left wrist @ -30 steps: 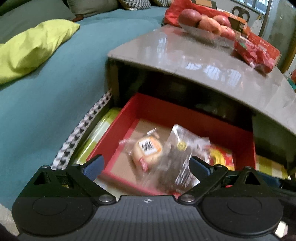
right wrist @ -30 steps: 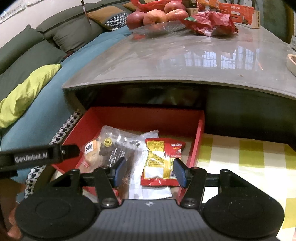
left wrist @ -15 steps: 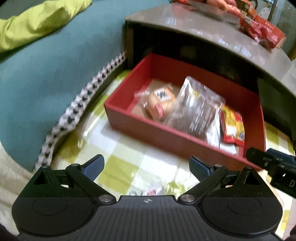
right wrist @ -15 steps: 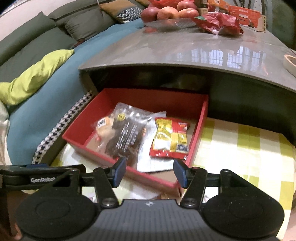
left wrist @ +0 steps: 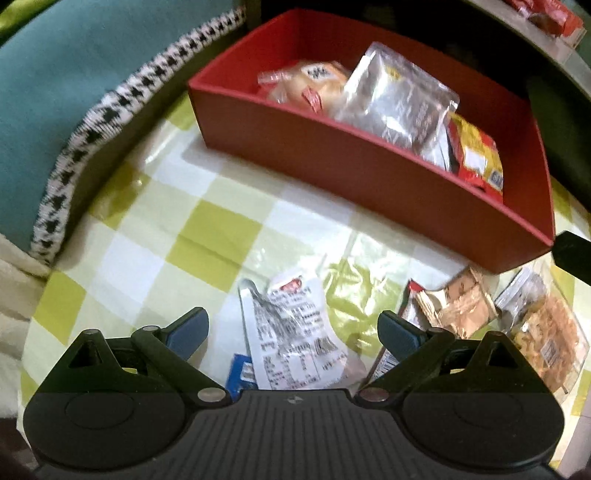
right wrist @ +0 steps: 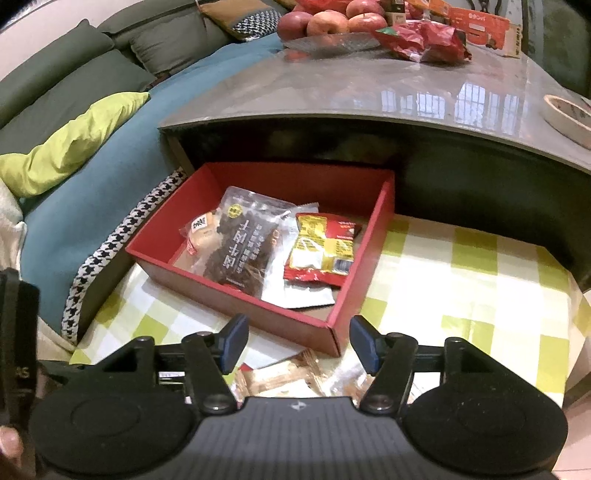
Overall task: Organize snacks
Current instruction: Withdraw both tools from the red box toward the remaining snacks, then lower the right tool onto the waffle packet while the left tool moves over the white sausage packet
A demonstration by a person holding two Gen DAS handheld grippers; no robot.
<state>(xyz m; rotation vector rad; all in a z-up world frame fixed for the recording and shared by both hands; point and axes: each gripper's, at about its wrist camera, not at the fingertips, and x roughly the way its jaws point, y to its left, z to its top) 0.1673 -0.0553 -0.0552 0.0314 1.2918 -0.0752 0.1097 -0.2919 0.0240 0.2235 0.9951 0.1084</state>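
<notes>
Below my left gripper point(left wrist: 291, 334), on the green-checked cloth point(left wrist: 218, 229), lies a clear printed wrapper point(left wrist: 295, 332), framed by jaws that stand wide apart and touch nothing. To its right I see a gold foil packet point(left wrist: 456, 304), and further right a clear pack of brown snacks point(left wrist: 546, 332). Beyond them sits the red box point(left wrist: 369, 166), holding a wrapped bun point(left wrist: 314, 83) at its left, a silvery clear bag point(left wrist: 399, 99) in the middle and a red-and-yellow packet point(left wrist: 476, 158) at its right.

Through the right wrist camera, my right gripper point(right wrist: 297, 345) hovers over the box's point(right wrist: 295, 325) near right corner, its jaws opening with nothing clamped between them. The bag of dark snacks point(right wrist: 243, 247) lies in the middle of the box, the red-and-yellow packet point(right wrist: 321, 247) to its right. Gold foil packets point(right wrist: 280, 380) lie on the cloth just below the jaws. Far off, apples point(right wrist: 325, 22) rest on the grey table point(right wrist: 369, 96).
</notes>
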